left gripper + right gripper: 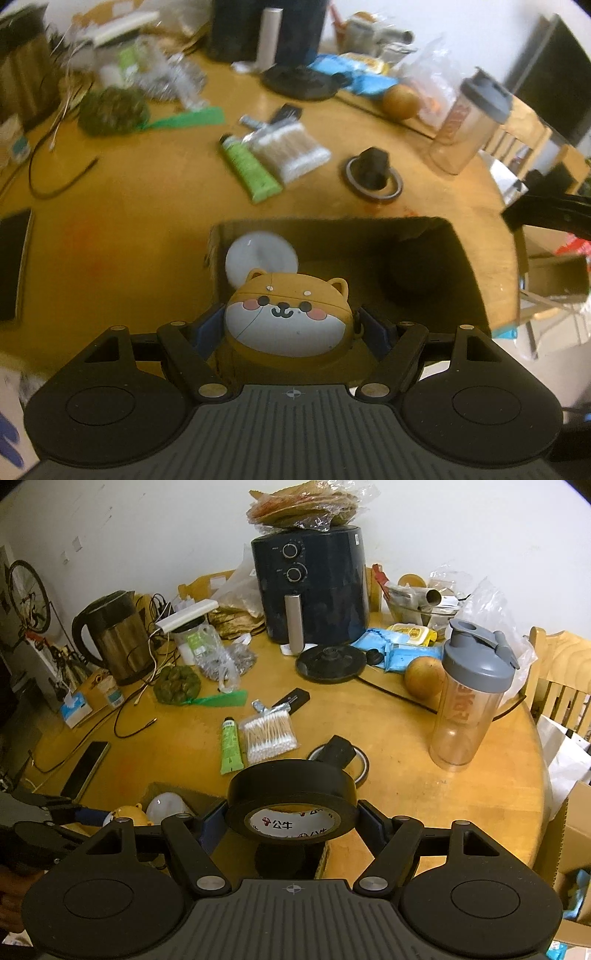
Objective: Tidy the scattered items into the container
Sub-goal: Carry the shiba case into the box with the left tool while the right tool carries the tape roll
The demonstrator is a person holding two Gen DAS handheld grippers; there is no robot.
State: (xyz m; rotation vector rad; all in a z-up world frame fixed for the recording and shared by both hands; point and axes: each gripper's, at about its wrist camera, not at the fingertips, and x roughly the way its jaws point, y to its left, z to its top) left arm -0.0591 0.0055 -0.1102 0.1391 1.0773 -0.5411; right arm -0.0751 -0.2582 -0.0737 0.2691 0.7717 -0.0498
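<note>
My left gripper (288, 326) is shut on an orange shiba-dog earbud case (286, 314), held over the near edge of an open cardboard box (458, 251). A white round object (260, 254) and a dark round object (413, 277) lie in the box. My right gripper (291, 821) is shut on a roll of black tape (291, 790), held above the box's right part (325, 856). On the table lie a green tube (231, 744), a pack of cotton swabs (269, 734), a black block on a tape ring (340, 753) and a black stick (293, 699).
The round wooden table (424, 782) holds a clear shaker bottle (469, 701), an orange (424, 677), a black air fryer (314, 587), a kettle (114, 638), a green net bag (177, 685), cables and a phone (86, 768). A chair (561, 675) stands right.
</note>
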